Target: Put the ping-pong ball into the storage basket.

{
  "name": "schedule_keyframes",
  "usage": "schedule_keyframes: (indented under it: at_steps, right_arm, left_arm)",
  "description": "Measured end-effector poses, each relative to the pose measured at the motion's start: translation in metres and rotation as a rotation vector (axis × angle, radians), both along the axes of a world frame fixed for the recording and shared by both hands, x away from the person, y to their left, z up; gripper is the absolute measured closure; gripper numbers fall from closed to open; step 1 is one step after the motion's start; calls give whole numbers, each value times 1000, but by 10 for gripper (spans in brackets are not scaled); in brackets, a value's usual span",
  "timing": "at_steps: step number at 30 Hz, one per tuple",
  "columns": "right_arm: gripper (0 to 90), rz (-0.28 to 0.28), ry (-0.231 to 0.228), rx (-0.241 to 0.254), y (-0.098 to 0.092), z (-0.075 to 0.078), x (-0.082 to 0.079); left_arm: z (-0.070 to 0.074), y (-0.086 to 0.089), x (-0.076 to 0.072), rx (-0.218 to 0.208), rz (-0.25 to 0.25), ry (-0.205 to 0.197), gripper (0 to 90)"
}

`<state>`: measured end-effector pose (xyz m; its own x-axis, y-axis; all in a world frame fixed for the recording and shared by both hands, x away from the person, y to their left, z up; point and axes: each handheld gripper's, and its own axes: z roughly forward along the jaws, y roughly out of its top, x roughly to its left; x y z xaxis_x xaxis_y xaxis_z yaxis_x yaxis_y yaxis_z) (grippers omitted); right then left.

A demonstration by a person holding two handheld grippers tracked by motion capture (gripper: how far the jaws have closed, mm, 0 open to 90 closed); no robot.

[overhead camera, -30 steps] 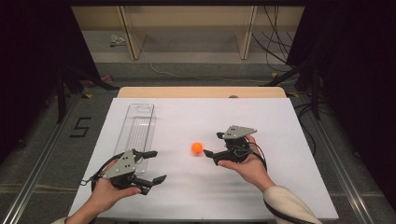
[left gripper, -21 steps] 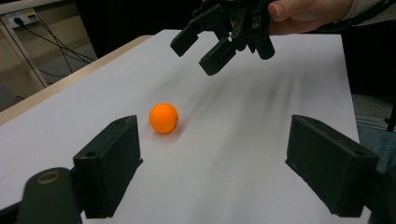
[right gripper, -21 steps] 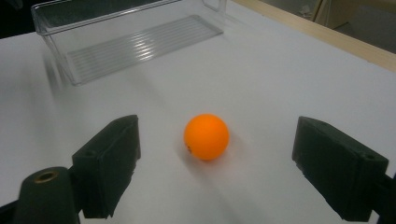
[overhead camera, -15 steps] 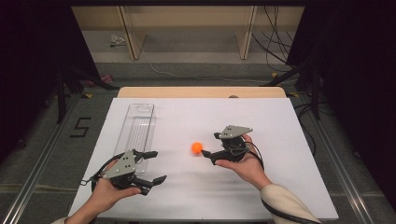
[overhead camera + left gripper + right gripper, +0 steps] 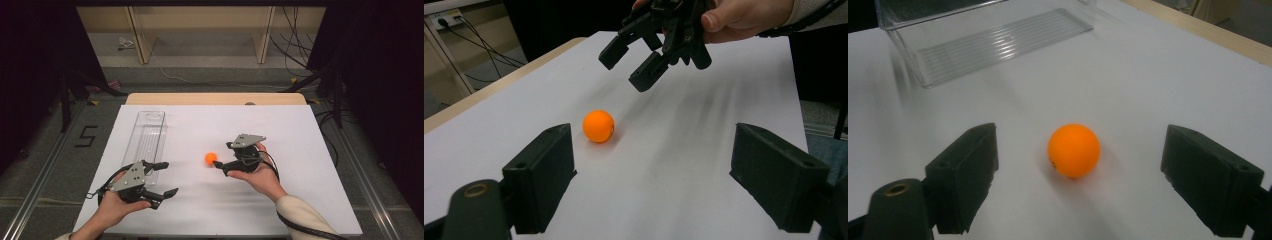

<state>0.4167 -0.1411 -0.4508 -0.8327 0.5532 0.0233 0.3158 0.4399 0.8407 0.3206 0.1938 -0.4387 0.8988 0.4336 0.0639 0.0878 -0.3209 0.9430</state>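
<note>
Right at mid-table, lined up the right gripper (image 5: 222, 162) with its 2 jaws spread wide around the orange ball (image 5: 211, 158), probably for a clean pinch, and parked the left gripper (image 5: 162, 177), also spread, clear beside the clear tray (image 5: 150, 120).

Bare table (image 5: 300, 200) around orange ball (image 5: 211, 158); clear tray (image 5: 147, 137) well left.

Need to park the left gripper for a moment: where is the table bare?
Bare: the wide strip between the clear tray and the table's right edge beyond the orange ball, and the near edge between both hands. Crowded: around the ball, where the right gripper closes in.
</note>
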Motion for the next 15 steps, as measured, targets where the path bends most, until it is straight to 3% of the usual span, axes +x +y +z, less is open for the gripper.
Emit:
schedule_keyframes:
  at_steps: [15]
  right_arm:
    - [162, 11, 9, -12, 8, -4, 6]
  left_arm:
    - [0, 0, 0, 1, -2, 0, 170]
